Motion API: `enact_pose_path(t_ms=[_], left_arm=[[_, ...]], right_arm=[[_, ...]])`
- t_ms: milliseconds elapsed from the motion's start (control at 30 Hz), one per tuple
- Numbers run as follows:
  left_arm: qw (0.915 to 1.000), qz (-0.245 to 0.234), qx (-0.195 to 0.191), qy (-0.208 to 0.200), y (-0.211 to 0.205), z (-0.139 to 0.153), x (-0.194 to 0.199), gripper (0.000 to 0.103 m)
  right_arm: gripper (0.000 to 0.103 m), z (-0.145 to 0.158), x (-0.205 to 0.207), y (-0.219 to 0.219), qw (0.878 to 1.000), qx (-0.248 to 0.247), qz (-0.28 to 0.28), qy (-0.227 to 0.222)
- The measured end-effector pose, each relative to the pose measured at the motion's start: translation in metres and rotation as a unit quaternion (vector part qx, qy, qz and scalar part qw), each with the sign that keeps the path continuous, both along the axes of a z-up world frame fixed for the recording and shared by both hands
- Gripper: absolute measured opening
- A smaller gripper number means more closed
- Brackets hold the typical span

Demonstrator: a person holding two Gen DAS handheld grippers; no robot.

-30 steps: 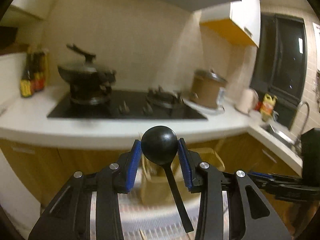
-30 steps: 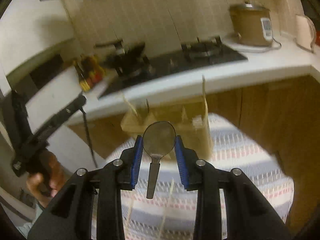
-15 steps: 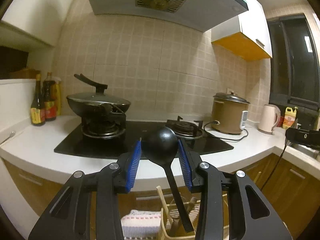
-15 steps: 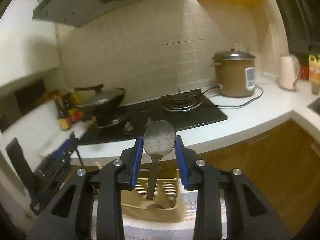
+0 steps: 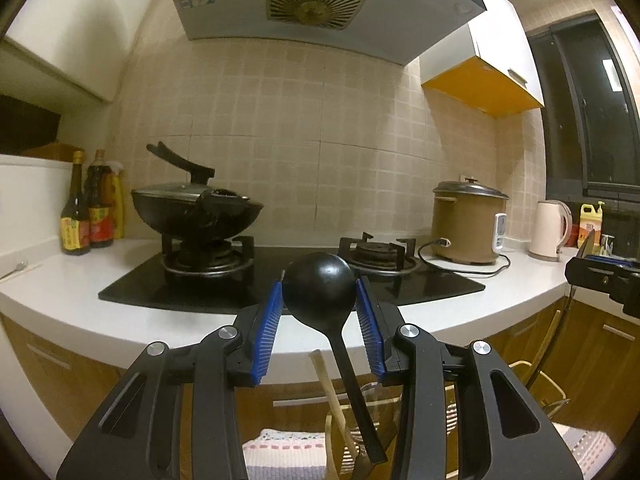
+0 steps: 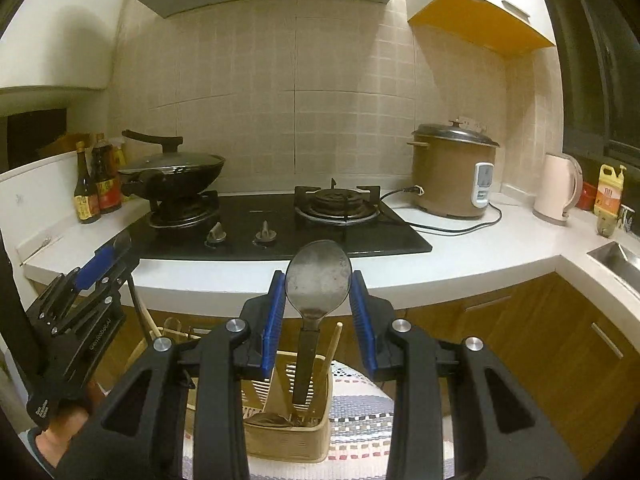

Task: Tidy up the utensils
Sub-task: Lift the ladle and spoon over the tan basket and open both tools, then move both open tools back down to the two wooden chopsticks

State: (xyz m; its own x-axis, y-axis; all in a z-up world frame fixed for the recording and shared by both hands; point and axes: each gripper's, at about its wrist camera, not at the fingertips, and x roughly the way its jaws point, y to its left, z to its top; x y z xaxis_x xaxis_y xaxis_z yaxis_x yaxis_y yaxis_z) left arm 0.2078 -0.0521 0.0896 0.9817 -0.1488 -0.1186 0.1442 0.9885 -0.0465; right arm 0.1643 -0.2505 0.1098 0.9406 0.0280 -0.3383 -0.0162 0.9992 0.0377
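The left gripper (image 5: 319, 316) is closed on a black plastic ladle (image 5: 320, 289). Its blue pads (image 5: 269, 330) squeeze the round bowl of the ladle from both sides, so the long handle hangs down and can go into a holder first. The ladle is up in the air, on the near side of the white tabletop (image 5: 68, 304), and its handle tip hangs over a pale utensil holder (image 5: 338, 446) low in the view. A wooden stick stands in that holder, just left of the handle.

The right gripper (image 6: 318, 312) is closed on a metal spoon (image 6: 318, 276). It holds the spoon the same way, by the bowl, with the dark handle pointing down. The spoon hangs above a tan plastic utensil basket (image 6: 288, 436), which sits on a striped cloth (image 6: 360, 420) near the camera. The handle end looks like it is just over the open top of the basket, but I cannot tell if it touches anything inside. Some sticks and a dark utensil are already in there.

Both tools are held handle-down, likely because the job is to drop them standing up in the basket.

Far back, a black wok (image 6: 172, 172) sits on the stove at the left, and a brown rice cooker (image 6: 454, 172) stands at the right. They are well apart from the grippers, so they are not in the way.
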Motion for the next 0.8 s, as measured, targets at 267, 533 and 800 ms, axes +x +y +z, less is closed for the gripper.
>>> enact_pose_path(t_ms=[267,533,800], left_arm=[[0.9994,-0.027,0.004,0.02,0.005,-0.006,-0.01,0.049],[0.9883,-0.096,-0.037,0.112,0.033,0.004,-0.028,0.057],[0.957,-0.138,-0.054,0.25,0.058,-0.002,-0.053,0.057]], right_arm=[[0.03,-0.013,0.002,-0.012,0.998,0.049,0.026,0.042],[0.036,-0.008,-0.017,-0.028,0.99,0.097,0.051,0.089],[0.041,-0.008,-0.048,-0.032,0.975,0.137,0.07,0.161]])
